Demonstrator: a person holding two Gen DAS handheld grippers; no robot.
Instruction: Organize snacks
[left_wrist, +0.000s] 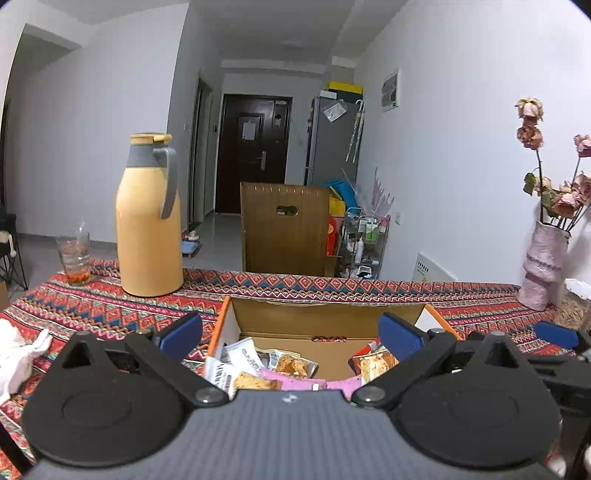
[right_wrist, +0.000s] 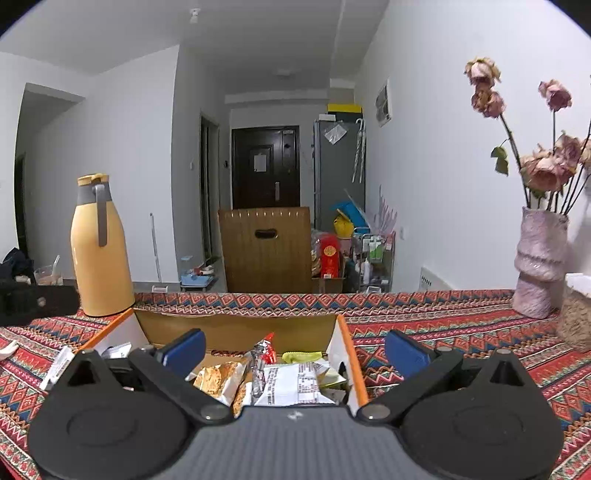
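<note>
**Both tongs wide open over the snack box, nothing held**

Around: patterned cloth covers the surface (left_wrist: 110, 314). Yellow thermos jug (left_wrist: 147, 221) stands upright at far left, a glass (left_wrist: 75, 254) with something red at its bottom just left of it. Pink vase (left_wrist: 543, 266) with dried roses at far right by the wall; in the right wrist view a woven basket (right_wrist: 576, 321) sits just beside the vase. White crumpled thing (left_wrist: 14, 350) at the left edge, can't tell what. Brown chair back (left_wrist: 284, 229) behind the surface, dark door further back. Nothing stands between the tongs and the box.

Task thing: open cardboard box (left_wrist: 328, 314) with orange-edged flaps, in the middle of the surface, snack packets (left_wrist: 255, 380) piled inside: white printed wrappers, pink pack, cracker-picture packs.

Left tongs (left_wrist: 291, 332): blue pads spread wide, empty, box opening straight ahead and below between them.

Right tongs (right_wrist: 295, 349): spread wide too, empty. Left pad over the box interior, right pad outside the box's right wall, over the cloth. Packets (right_wrist: 288, 384) lie below, no contact.
</note>
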